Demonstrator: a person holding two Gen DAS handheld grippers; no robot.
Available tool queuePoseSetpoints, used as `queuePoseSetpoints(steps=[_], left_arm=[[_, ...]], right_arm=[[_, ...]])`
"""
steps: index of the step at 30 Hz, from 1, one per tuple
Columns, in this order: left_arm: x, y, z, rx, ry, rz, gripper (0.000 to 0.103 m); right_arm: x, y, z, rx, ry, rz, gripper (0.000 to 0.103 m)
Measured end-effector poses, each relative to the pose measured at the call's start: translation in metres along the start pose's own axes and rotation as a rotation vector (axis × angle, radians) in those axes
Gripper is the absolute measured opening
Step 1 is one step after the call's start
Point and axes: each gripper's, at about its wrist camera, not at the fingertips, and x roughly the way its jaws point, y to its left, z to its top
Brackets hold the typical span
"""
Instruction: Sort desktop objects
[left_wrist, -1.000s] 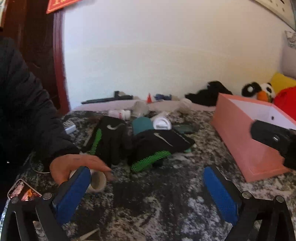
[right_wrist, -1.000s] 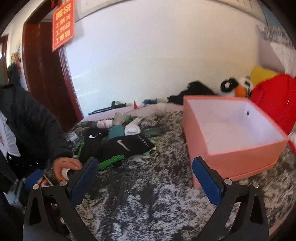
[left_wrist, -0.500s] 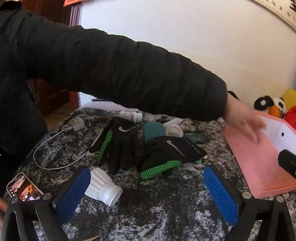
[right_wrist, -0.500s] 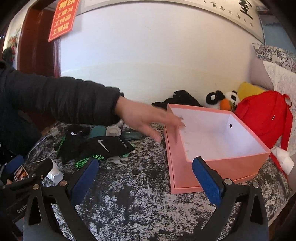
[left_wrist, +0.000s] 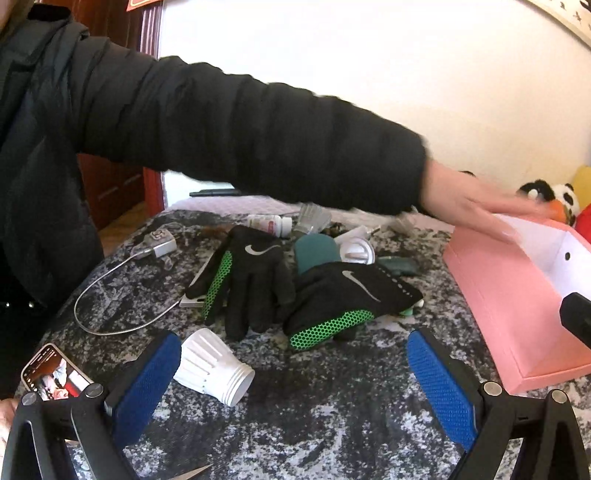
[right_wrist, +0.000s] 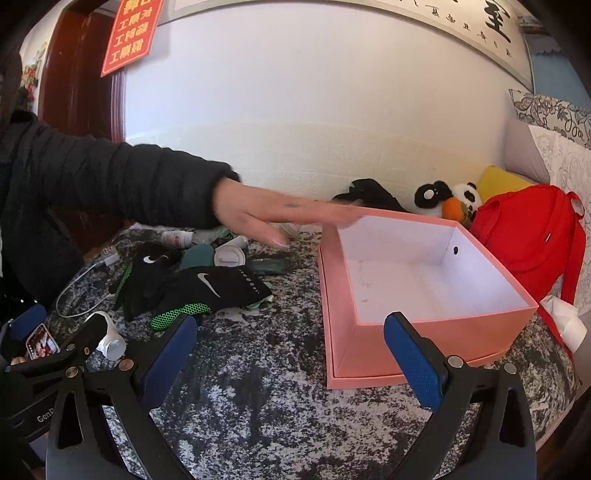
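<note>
Two black gloves with green mesh (left_wrist: 332, 295) (right_wrist: 207, 288) lie in a pile with a teal case (left_wrist: 314, 251), a white cap (left_wrist: 356, 251) and a pill bottle (left_wrist: 269, 223) on the mottled table. A white ribbed cup (left_wrist: 212, 365) (right_wrist: 109, 338) lies on its side by my left gripper's left finger. The open pink box (right_wrist: 417, 280) (left_wrist: 517, 295) stands at the right, and a person's hand (right_wrist: 280, 218) (left_wrist: 476, 203) touches its far left corner. My left gripper (left_wrist: 291, 384) and right gripper (right_wrist: 291, 354) both stand open with nothing in them.
A phone (left_wrist: 51, 373) lies at the near left, a charger with cable (left_wrist: 159, 247) behind it. A black sleeve (left_wrist: 221, 136) reaches across the pile. A panda toy (right_wrist: 447, 199), red backpack (right_wrist: 532, 236) and black cloth (right_wrist: 369, 194) sit behind the box.
The person's hand let go of the white cup at the left and swung right across the pile to the pink box's corner. Both grippers stayed open.
</note>
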Motion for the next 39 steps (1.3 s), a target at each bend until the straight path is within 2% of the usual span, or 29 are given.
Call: queuePoseSetpoints(steps=[9, 17, 22, 29, 33, 39], left_arm=[[0.0, -0.004, 0.001, 0.009, -0.001, 0.003, 0.101], [-0.003, -0.022, 0.004, 0.01, -0.011, -0.024, 0.101], [-0.003, -0.044, 0.002, 0.036, -0.014, -0.049, 0.101], [-0.002, -0.071, -0.005, 0.111, -0.008, -0.078, 0.101], [0.001, -0.072, -0.006, 0.125, 0.0, -0.065, 0.101], [0.007, -0.041, -0.005, 0.09, 0.033, -0.017, 0.101]], right_arm=[[0.001, 0.002, -0.001, -0.012, 0.002, -0.003, 0.103], [-0.003, -0.006, -0.003, -0.008, -0.003, -0.024, 0.103], [-0.01, -0.029, -0.003, 0.034, -0.037, -0.095, 0.103], [-0.029, -0.081, 0.0, 0.194, -0.1, -0.194, 0.103], [-0.029, -0.092, 0.002, 0.229, -0.095, -0.186, 0.103], [-0.021, -0.073, 0.004, 0.192, -0.06, -0.081, 0.103]])
